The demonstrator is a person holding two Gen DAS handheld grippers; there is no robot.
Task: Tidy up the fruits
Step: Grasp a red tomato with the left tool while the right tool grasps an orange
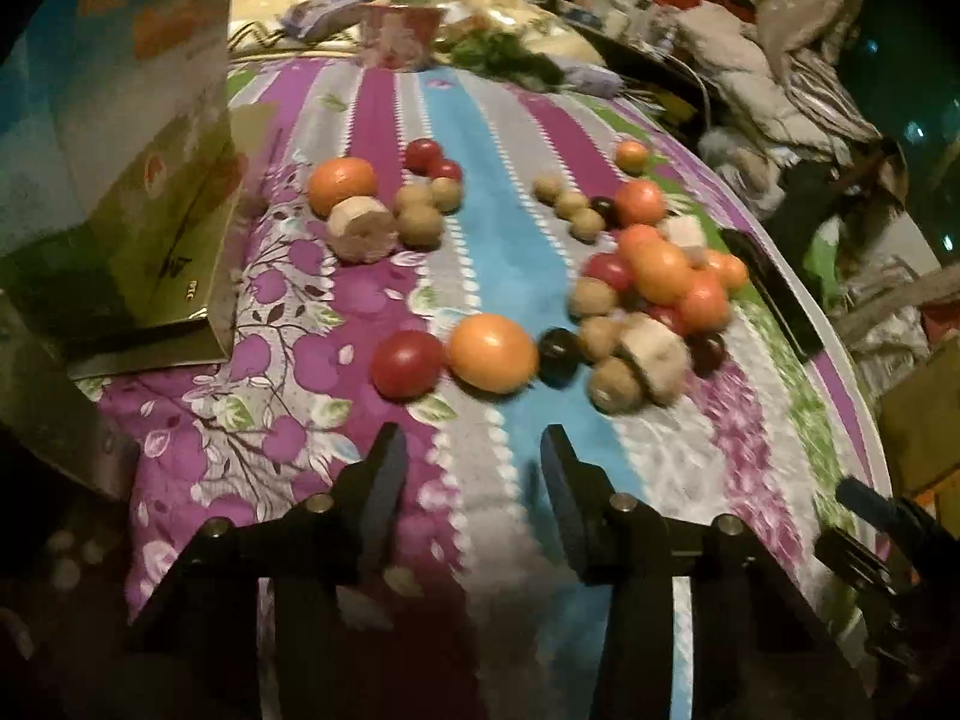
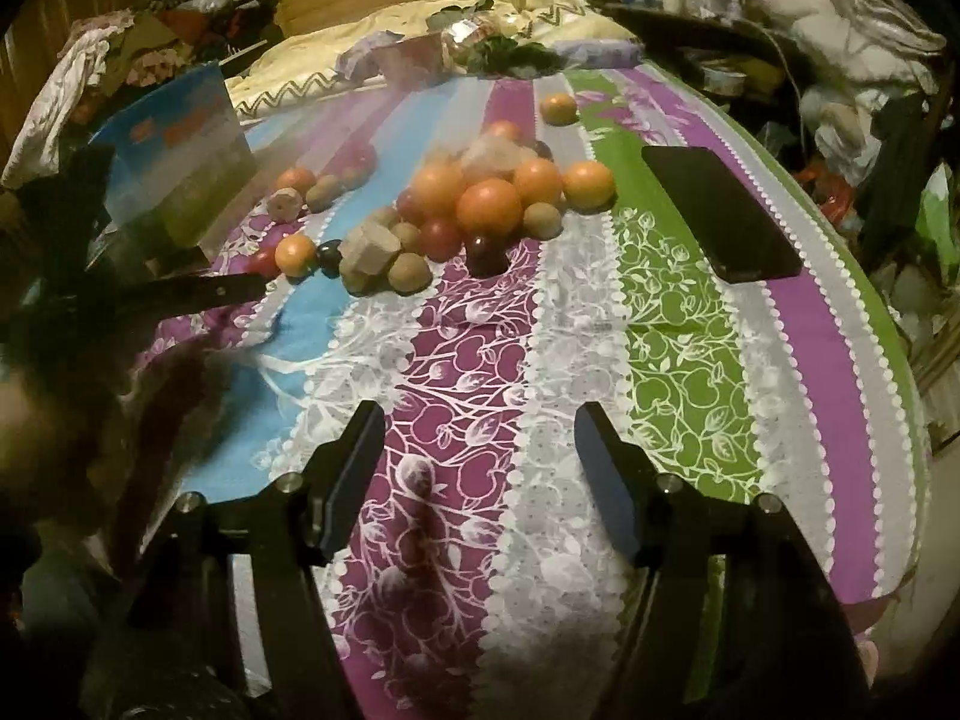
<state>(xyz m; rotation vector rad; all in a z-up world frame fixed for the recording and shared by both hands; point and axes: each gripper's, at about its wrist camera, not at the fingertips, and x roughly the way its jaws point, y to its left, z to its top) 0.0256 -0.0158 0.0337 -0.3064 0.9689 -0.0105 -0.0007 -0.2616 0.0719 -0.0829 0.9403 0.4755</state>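
The left wrist camera is sitting just behind its two fingers [image 1: 384, 480], looking forward and steeply down along them at the striped bedspread [image 1: 498, 240]. It is hanging fairly near the cloth, with the scattered fruit [image 1: 492, 351] lying at twelve o'clock and a box [image 1: 162, 228] at ten o'clock. The right wrist camera is looking the same way from behind its own fingers [image 2: 360, 456], also tilted down, with the fruit pile [image 2: 489, 207] farther off at eleven to twelve o'clock and a dark phone [image 2: 720, 213] at one o'clock. Both views are sharing the fruit, the bedspread, the box and the pillow end of the bed [image 2: 420, 24].
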